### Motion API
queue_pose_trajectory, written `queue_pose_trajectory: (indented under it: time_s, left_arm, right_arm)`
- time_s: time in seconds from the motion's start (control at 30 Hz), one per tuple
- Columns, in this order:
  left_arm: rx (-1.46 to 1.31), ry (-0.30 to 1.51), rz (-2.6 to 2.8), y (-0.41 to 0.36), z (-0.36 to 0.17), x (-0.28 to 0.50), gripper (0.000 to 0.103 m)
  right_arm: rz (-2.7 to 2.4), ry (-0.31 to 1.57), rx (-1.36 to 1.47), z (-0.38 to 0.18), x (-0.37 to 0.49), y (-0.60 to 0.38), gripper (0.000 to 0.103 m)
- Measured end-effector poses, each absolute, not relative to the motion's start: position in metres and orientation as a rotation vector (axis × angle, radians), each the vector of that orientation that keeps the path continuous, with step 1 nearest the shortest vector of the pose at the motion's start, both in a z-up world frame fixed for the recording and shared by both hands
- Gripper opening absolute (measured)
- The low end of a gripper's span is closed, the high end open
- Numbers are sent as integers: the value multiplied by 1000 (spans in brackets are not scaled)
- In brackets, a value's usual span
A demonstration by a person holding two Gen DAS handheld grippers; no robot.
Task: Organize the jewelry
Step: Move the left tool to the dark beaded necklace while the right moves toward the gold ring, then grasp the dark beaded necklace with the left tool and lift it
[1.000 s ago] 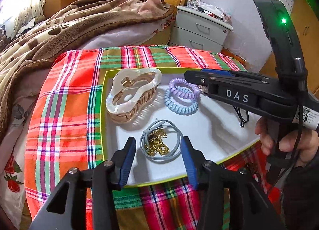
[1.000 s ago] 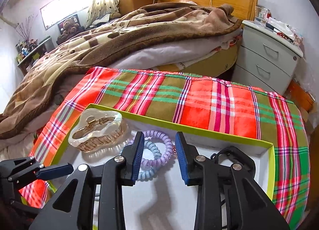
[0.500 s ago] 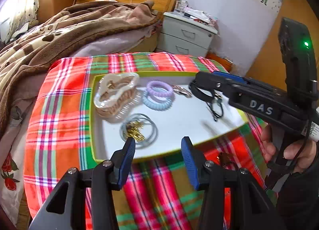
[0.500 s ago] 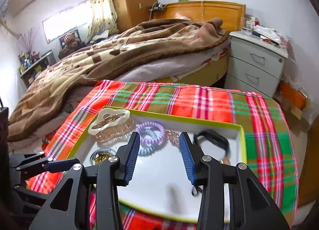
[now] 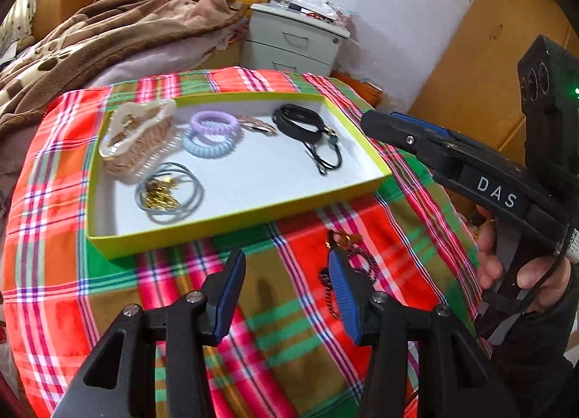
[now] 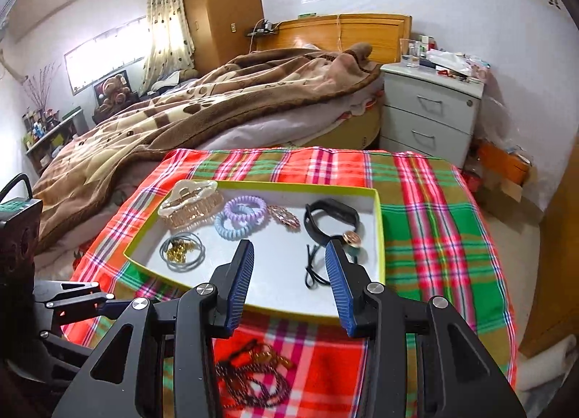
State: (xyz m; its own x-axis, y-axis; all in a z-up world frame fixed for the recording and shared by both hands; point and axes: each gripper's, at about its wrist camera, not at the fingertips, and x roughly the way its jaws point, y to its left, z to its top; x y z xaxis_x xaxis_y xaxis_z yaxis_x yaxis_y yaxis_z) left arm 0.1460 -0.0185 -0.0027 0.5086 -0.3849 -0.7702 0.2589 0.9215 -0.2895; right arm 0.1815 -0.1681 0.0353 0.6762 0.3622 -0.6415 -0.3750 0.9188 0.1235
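Note:
A yellow-green tray (image 5: 231, 222) (image 6: 378, 237) on the plaid cloth holds a cream hair claw (image 5: 135, 135) (image 6: 190, 202), purple and blue coil ties (image 5: 211, 134) (image 6: 240, 215), grey ties with gold charms (image 5: 166, 193) (image 6: 182, 249), a brooch (image 6: 286, 217) and a black band with cord (image 5: 300, 125) (image 6: 331, 217). A dark braided cord with amber beads (image 5: 356, 260) (image 6: 253, 378) lies on the cloth in front of the tray. My left gripper (image 5: 286, 289) is open and empty above the cloth. My right gripper (image 6: 287, 282) is open and empty above the tray's near edge.
The table is covered by a red, green and orange plaid cloth (image 5: 54, 237) (image 6: 445, 237). A bed with a brown blanket (image 6: 181, 110) lies behind it. A grey nightstand (image 6: 430, 114) stands at the back right. A yellow cabinet (image 5: 488, 67) is on the right.
Both grippers have pulled back from the tray and risen. The black band and cord now lie free in the tray. The braided cord on the cloth has come into view.

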Motion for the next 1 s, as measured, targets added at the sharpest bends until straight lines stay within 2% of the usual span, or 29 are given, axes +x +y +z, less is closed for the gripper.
queue_pose_trajectory:
  time_s: [0.33,0.47,0.93,1.0]
  left_arm:
    - [-102,1008,-447,-49,-14,140,50]
    - [-78,1033,-446,-60,-22,141,50]
    - [3,1044,-373,-79,-32,149,49]
    - [28,1043,-357,-82,-32,149,44]
  right_arm:
    - [386,707,30,29,155,-196,43]
    - [367,700,42,27,145,-207,51]
    - [327,691,30,22,128,-222,52]
    - [331,694,31,21,127,-221,52]
